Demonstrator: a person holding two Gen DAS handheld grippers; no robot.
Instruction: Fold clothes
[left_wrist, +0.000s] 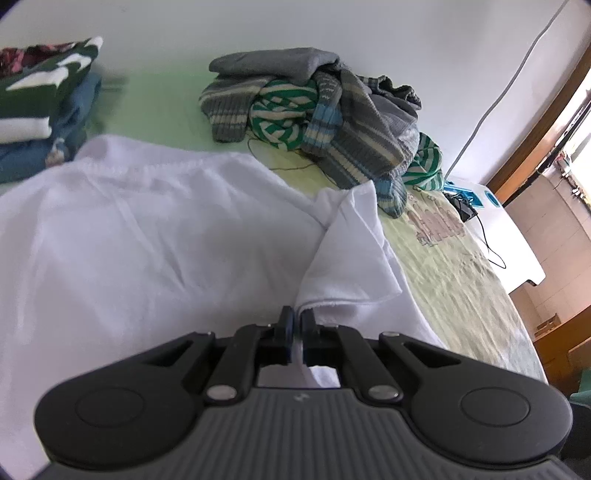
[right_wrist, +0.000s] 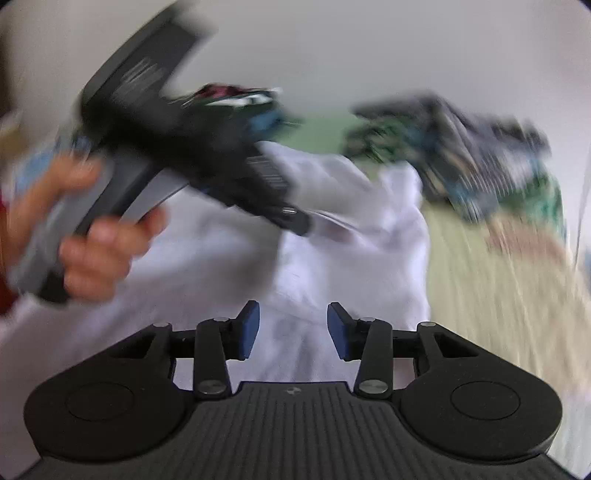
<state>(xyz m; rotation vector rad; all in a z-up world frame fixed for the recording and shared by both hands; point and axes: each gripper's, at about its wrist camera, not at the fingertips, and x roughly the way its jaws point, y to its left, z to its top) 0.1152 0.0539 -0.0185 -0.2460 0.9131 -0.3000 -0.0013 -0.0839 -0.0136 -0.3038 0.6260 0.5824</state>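
Two grippers work one white garment spread on the bed. From the left wrist, the left gripper is clenched on its sleeve edge; keep that pinch taut. From the right wrist, the right gripper hangs released, garment ahead. No containers show.

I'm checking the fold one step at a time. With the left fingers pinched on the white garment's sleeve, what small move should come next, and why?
Probably carry the sleeve inward over the white garment. The left gripper is shut on its hem, while the right gripper stands open and holds nothing, so the left can fold alone.
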